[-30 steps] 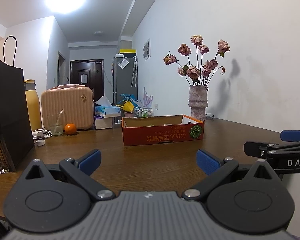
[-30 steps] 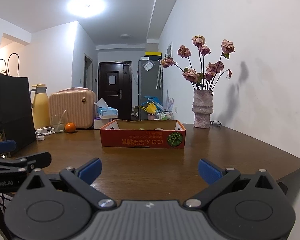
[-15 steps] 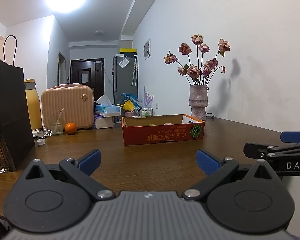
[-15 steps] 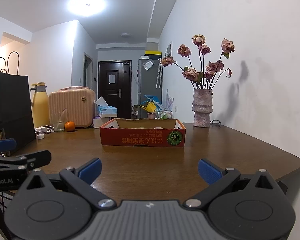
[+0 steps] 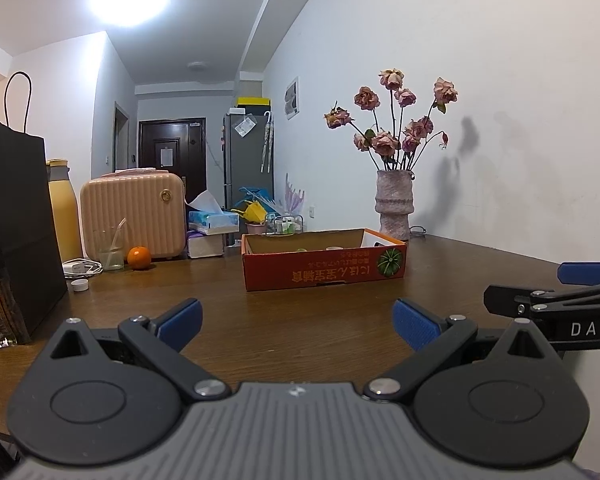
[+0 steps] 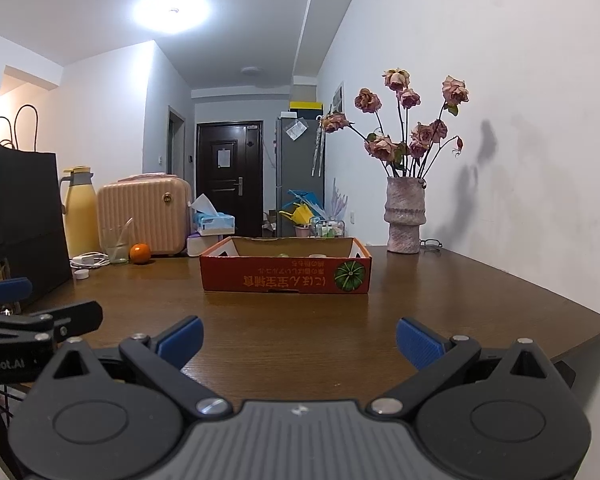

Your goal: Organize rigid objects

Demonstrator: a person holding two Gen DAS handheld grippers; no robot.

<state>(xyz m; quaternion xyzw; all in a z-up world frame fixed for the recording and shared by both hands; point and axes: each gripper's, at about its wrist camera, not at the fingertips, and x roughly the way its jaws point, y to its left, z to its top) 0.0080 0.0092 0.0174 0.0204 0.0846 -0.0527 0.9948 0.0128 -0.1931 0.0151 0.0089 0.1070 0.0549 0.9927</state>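
A low red cardboard box (image 5: 324, 266) with a green pumpkin print stands mid-table; it also shows in the right wrist view (image 6: 286, 270). Small objects inside it barely peek over the rim. My left gripper (image 5: 296, 322) is open and empty, held low over the near table edge, well short of the box. My right gripper (image 6: 298, 340) is open and empty, beside the left one at the same distance. Each gripper sees the other at its frame edge.
On the brown table (image 5: 284, 312) stand a black paper bag (image 5: 16, 232), a yellow flask (image 5: 64, 208), a pink case (image 5: 134, 214), a glass (image 5: 110, 250), an orange (image 5: 139, 257), a white cap (image 5: 80, 285), a tissue box (image 5: 212, 220) and a vase of roses (image 5: 394, 208). The table's right edge (image 6: 580, 344) is near.
Both grippers have drifted very slightly; the scene is otherwise the same and both stay open.
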